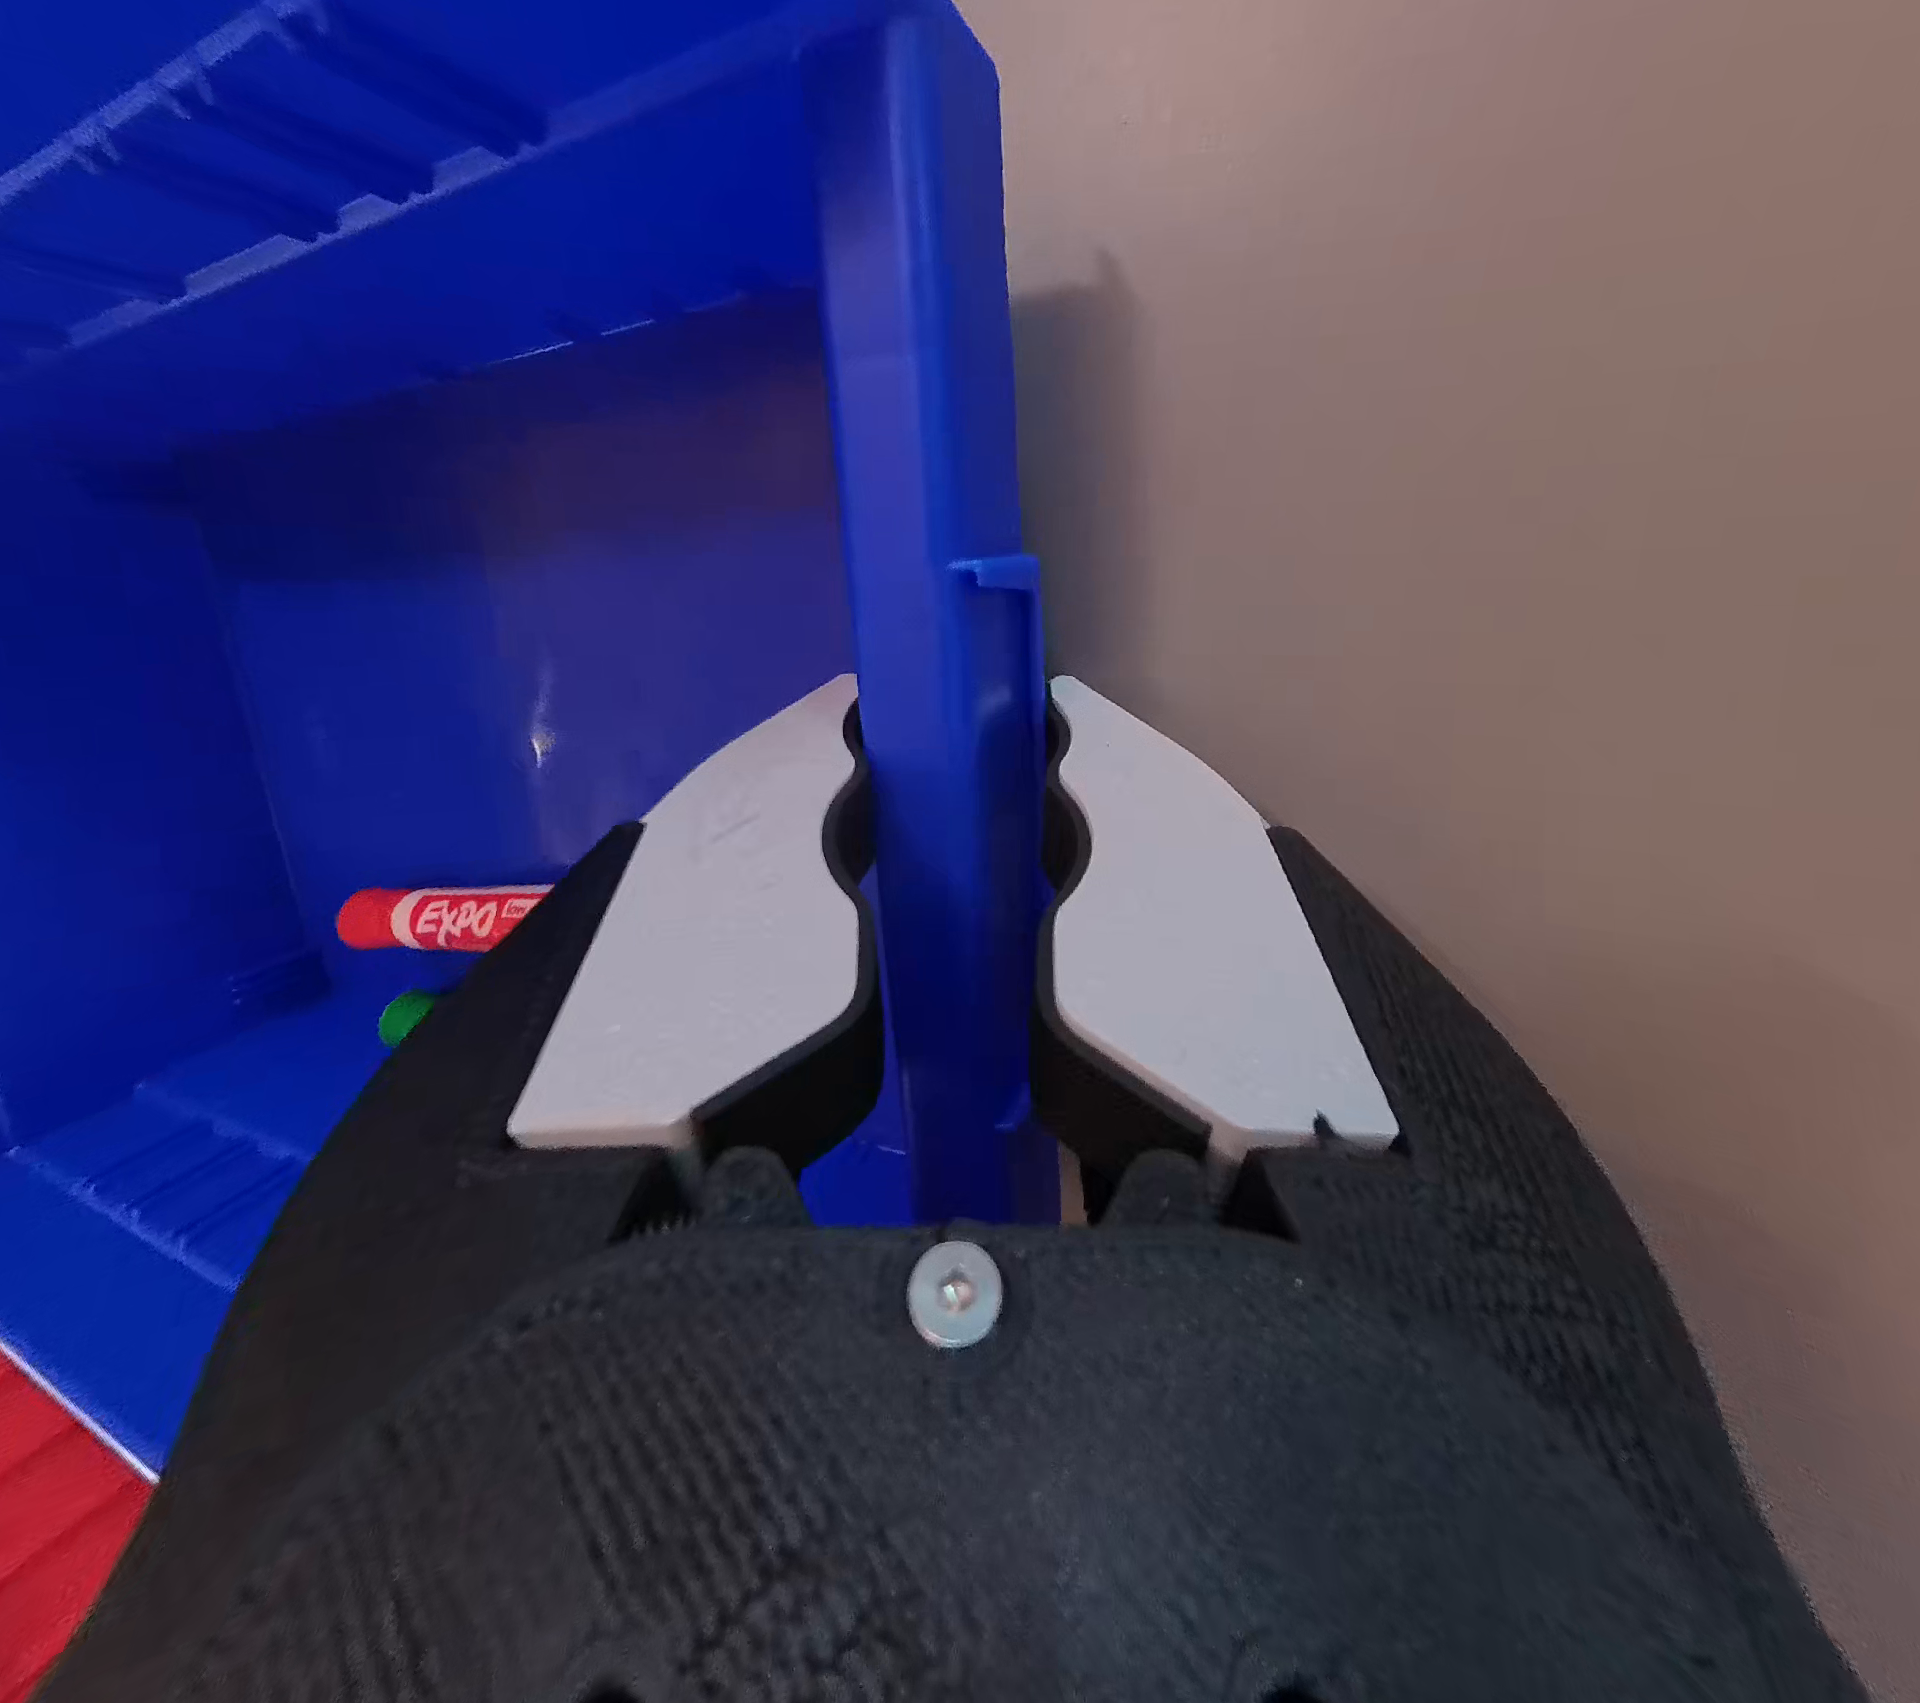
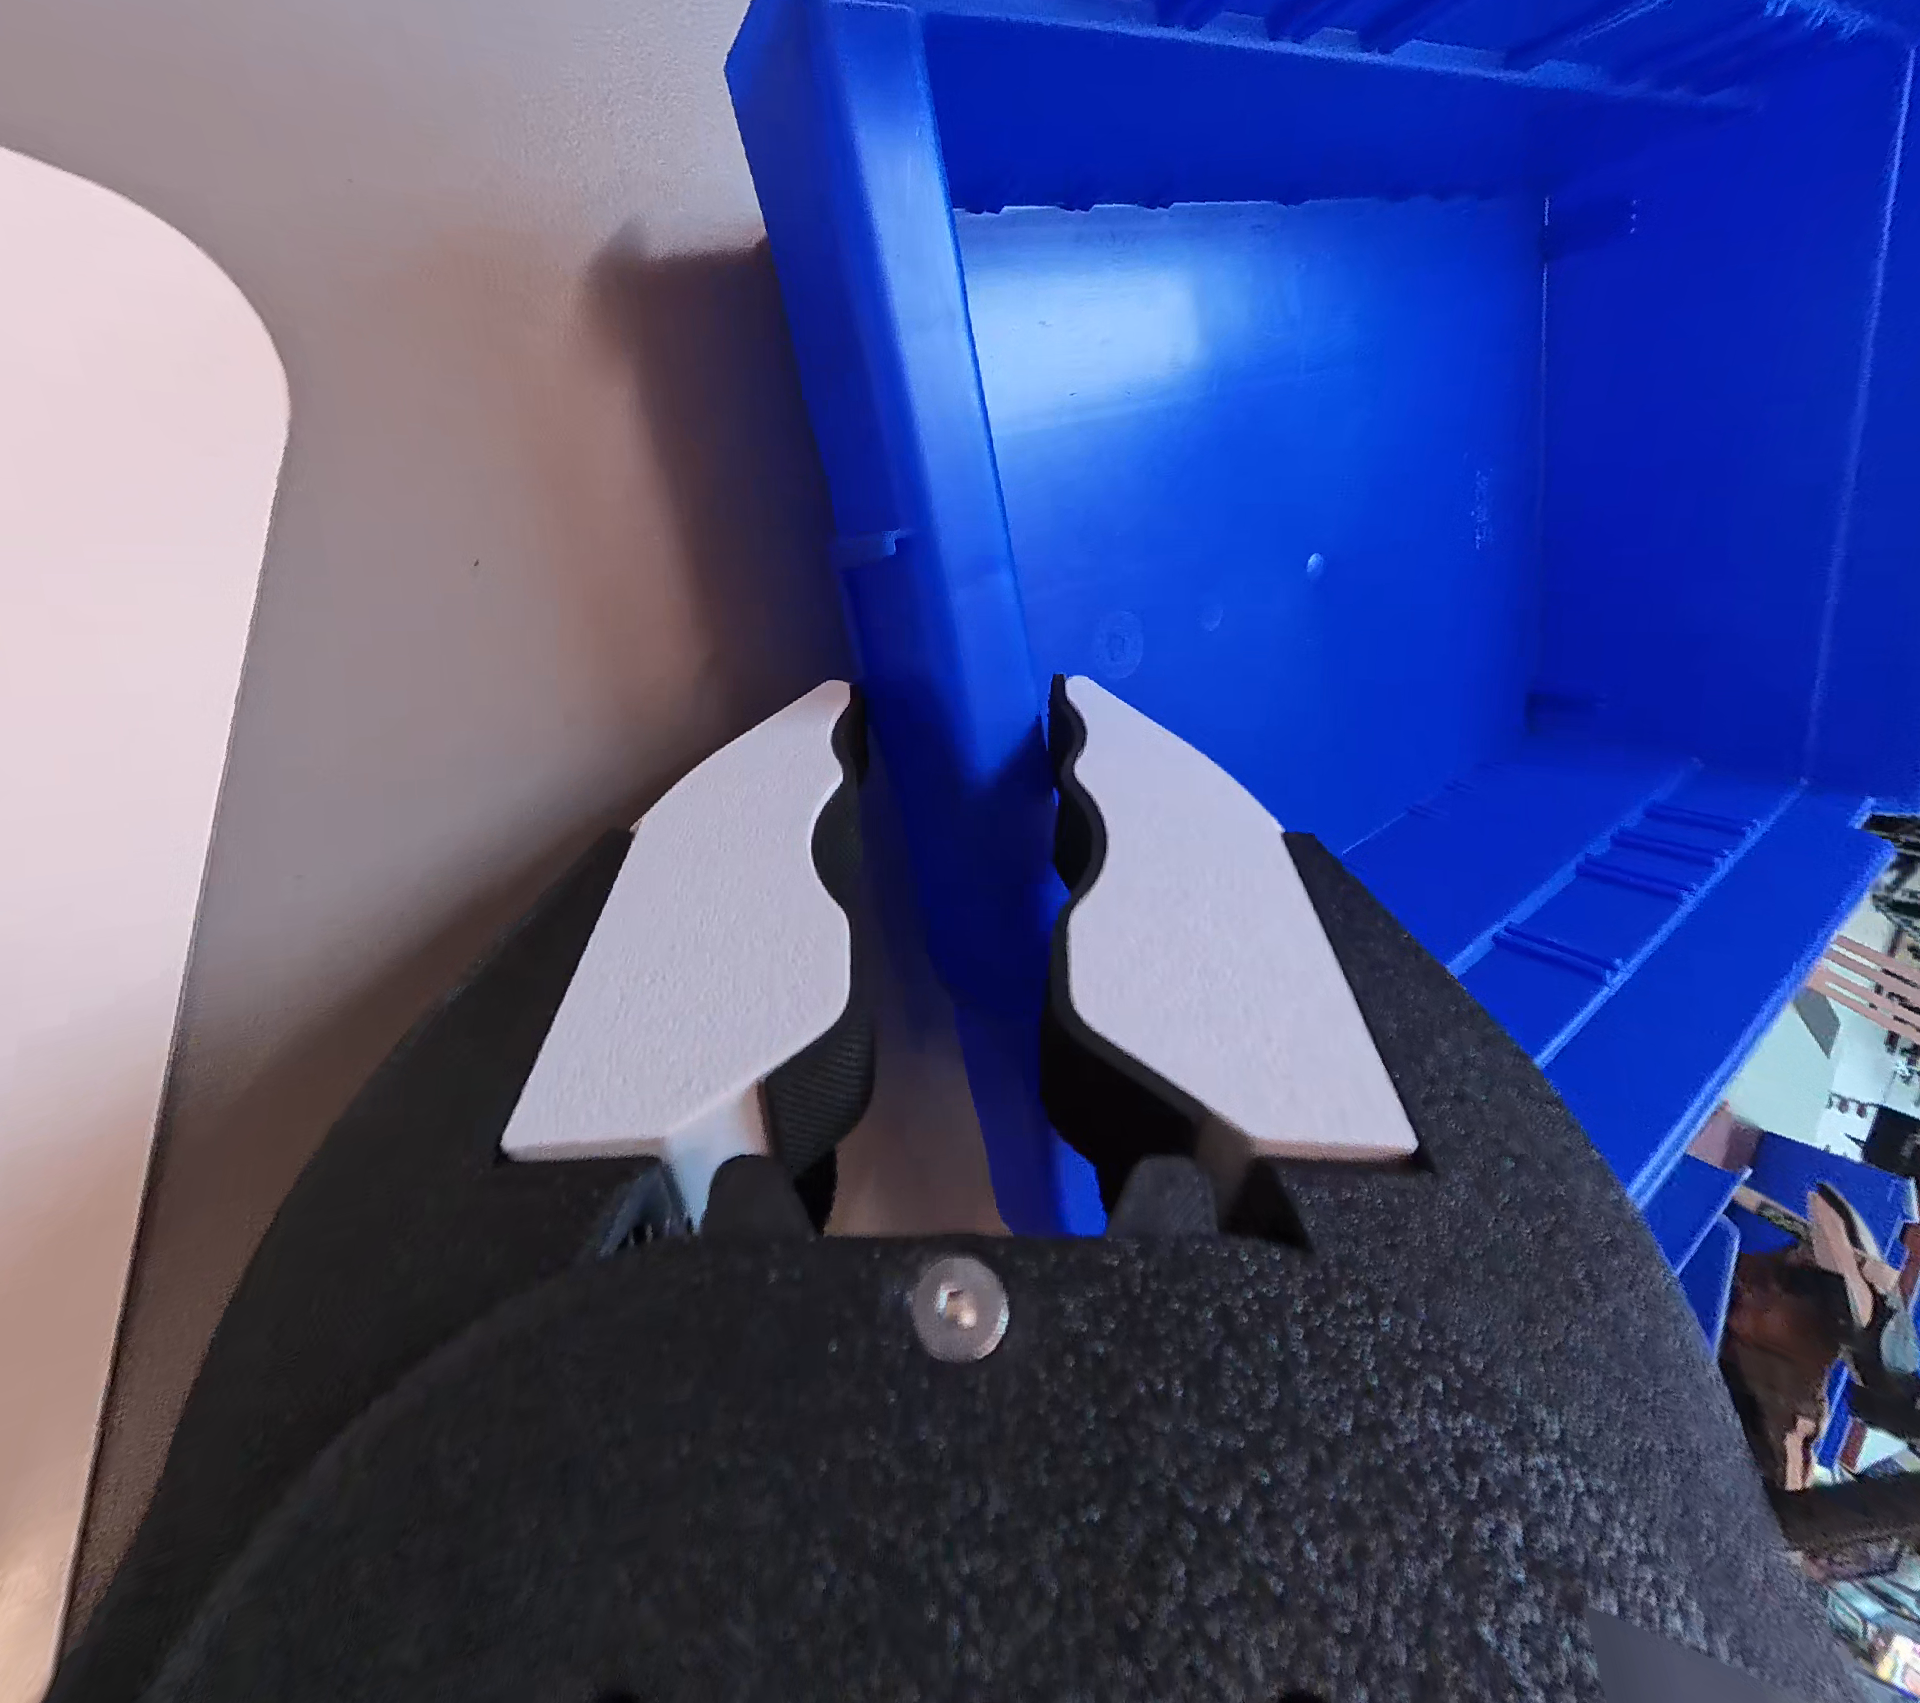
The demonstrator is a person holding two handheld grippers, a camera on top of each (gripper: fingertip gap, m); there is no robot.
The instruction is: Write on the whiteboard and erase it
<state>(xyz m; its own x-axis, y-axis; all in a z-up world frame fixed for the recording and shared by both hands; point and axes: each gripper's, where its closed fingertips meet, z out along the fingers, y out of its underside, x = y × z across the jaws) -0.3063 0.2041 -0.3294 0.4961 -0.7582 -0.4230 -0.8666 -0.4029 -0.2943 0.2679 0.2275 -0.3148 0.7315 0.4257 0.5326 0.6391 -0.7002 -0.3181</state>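
Both claws pinching blue bin [image 1: 925,406] walls, red marker [image 1: 436,918] inside, whiteboard [image 2: 114,614] beside.

My left gripper [image 1: 951,708] has a black body of coarse, layered printed plastic, matt white finger plates and a bright metal screw [image 1: 954,1295]. My right gripper [image 2: 951,703] shows a pebbled, grainy black shell with the same matt white plates. The blue bin [image 1: 925,365] is smooth moulded plastic with a soft sheen (highlights glint on its inner wall). The red marker [image 1: 436,918] has a glossy plastic barrel. The tabletop [image 2: 468,510] looks smooth, matt grey-beige.
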